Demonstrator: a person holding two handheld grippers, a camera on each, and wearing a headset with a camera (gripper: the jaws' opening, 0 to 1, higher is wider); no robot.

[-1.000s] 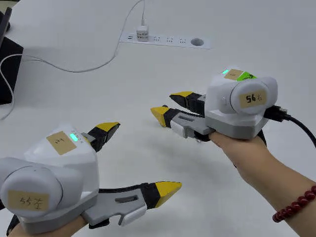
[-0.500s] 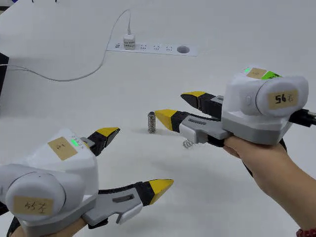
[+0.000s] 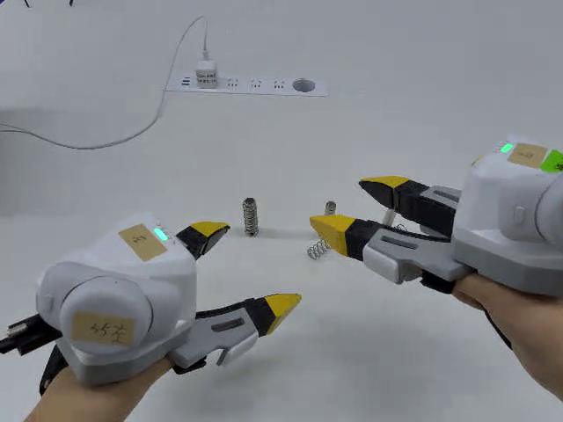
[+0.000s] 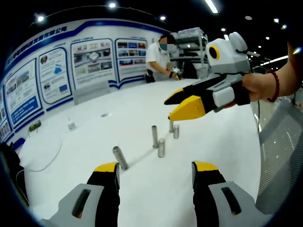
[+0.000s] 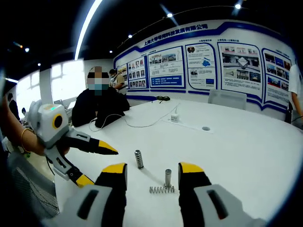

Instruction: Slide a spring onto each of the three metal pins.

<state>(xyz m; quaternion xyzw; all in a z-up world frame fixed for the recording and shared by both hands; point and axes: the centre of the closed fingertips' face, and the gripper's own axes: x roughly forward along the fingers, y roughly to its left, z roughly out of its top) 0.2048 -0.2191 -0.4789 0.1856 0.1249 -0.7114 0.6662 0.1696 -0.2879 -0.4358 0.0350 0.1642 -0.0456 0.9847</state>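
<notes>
A loose spring (image 3: 315, 250) is lying flat at centre frame in the head view, just beside a bare pin (image 3: 331, 208). To their left a sprung pin (image 3: 251, 216) is standing upright. The right gripper (image 3: 359, 207) is pointing at the pair with its jaws spread wide, probably lining up for the pick. The left gripper (image 3: 249, 268), at lower left, is gaping empty and keeping clear.

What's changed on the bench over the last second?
The right hand-held gripper has drawn back to the person's right, uncovering a spring-covered pin, a loose spring lying flat and a second pin. Nothing was gripped or let go. The left hand-held gripper stayed roughly in place; both stayed open and empty.
</notes>
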